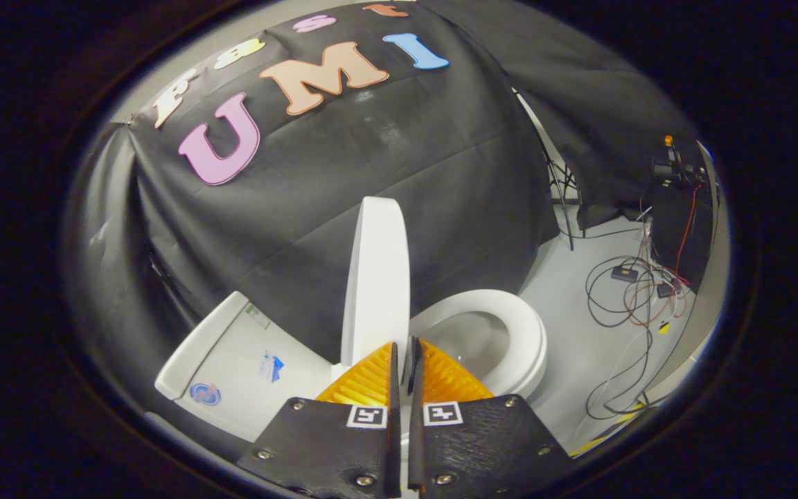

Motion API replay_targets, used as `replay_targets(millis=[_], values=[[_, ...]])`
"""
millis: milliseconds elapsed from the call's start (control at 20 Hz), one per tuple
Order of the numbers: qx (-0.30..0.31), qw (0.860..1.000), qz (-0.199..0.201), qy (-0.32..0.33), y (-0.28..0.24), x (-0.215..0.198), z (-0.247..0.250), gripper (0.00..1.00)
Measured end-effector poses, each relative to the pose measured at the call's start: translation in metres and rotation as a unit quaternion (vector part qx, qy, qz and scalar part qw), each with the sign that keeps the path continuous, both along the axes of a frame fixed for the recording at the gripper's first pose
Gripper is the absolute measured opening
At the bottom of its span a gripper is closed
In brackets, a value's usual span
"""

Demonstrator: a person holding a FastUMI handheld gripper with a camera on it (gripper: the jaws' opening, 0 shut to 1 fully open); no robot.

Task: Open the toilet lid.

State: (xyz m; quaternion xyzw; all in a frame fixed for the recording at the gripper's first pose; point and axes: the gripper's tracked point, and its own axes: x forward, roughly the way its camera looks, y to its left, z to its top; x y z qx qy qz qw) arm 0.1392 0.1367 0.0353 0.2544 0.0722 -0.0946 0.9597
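White plastic toilet lid [376, 277] upright, edge-on just ahead of my gripper [403, 360].
Fingers nearly closed; probably pinching its lower edge.

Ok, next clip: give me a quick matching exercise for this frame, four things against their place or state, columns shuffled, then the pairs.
Things:
1. white plastic toilet lid
2. white oval toilet seat
3. tangle of black and red cables
4. tool

States or places:
A. lying on the grey floor beside the toilet
B. fingers nearly closed, at the lid's lower edge
C. raised, standing on edge
D. down, ringing the bowl

Pairs: 1-C, 2-D, 3-A, 4-B
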Motion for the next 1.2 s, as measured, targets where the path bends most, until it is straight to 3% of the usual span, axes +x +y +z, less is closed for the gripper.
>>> replay_targets(millis=[600,750,1200], values=[[-0.03,1.0,-0.008,-0.001,0.046,-0.004,0.025,0.05],[-0.072,0.997,-0.015,0.035,0.065,-0.005,0.014,0.05],[-0.12,0.993,0.002,0.022,0.122,-0.004,0.035,0.05]])
